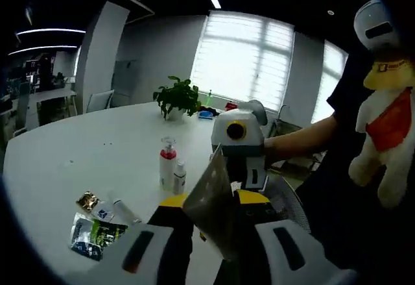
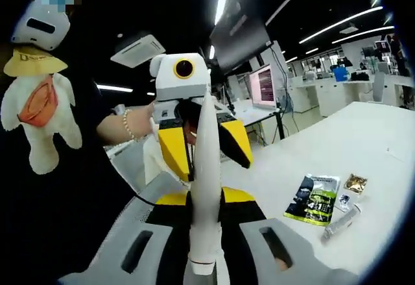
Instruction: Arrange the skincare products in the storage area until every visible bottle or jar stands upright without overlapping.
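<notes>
A white squeeze tube (image 2: pixel 206 181) stands up between my right gripper's (image 2: pixel 206 217) jaws, which are shut on its flat sides, cap end down. The same tube (image 1: pixel 217 200) looks grey in the left gripper view. There it sits slanted between my left gripper's (image 1: pixel 214 200) yellow pads, which stand apart on either side. The left gripper (image 2: pixel 202 145) faces the right one, its jaws spread around the tube's top. On the white table (image 1: pixel 97 148) a pink-collared bottle (image 1: pixel 168 161) and a small white bottle (image 1: pixel 179 176) stand upright. A slim tube (image 1: pixel 123 211) lies flat.
Sachets (image 1: pixel 94 233) and a gold packet (image 1: pixel 87 200) lie near the table's front edge; the dark-green sachet (image 2: pixel 313 199), the gold packet (image 2: pixel 355 182) and the lying tube (image 2: pixel 340 221) are at the right. A potted plant (image 1: pixel 176 97) stands at the back. A person's arm (image 2: pixel 126 126) and a plush toy (image 1: pixel 389 123) are close.
</notes>
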A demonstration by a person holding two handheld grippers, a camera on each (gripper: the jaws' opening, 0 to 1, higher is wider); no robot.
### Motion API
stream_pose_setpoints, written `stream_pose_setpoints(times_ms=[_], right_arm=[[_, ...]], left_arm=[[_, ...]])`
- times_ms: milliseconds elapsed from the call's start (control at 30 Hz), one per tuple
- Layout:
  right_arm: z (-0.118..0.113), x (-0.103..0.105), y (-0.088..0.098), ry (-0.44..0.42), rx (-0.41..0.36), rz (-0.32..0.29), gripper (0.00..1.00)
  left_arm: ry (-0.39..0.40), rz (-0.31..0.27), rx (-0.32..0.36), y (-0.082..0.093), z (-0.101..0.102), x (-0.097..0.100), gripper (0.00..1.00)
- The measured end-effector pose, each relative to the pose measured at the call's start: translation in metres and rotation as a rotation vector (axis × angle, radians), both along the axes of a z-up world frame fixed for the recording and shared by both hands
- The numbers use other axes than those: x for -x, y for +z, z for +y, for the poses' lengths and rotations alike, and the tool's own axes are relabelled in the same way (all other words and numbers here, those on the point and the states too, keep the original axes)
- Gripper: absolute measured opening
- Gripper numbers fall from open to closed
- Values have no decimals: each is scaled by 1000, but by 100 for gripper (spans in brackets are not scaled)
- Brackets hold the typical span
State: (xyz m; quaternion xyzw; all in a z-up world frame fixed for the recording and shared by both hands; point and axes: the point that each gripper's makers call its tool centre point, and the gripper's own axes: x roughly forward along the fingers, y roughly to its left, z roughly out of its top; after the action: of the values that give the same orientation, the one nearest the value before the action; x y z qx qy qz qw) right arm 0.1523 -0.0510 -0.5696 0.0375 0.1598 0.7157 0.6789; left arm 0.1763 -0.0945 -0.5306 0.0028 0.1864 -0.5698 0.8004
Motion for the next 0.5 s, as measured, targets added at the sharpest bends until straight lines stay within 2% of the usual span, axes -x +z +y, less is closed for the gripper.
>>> stream_pose_setpoints(times_ms=[167,200,333,367,500], right_arm=[[-4,-5,2,4,14,-29,17],[-4,-4,2,6,16,-29,17],[-7,-3,4,11,10,-24,19],[-8,-3,6,1,-4,-7,20],[-11,-6,8,-46,-41,-5,21]], left_arm=[[-16,8,8,4,-8,2,16],[-38,-57,-15,5,-9,2,16],[-63,-56,-8,8,-11,4,13],[-66,-60,-1,10,-11,4,11],[-59,-52,19,13,-11,2,10]])
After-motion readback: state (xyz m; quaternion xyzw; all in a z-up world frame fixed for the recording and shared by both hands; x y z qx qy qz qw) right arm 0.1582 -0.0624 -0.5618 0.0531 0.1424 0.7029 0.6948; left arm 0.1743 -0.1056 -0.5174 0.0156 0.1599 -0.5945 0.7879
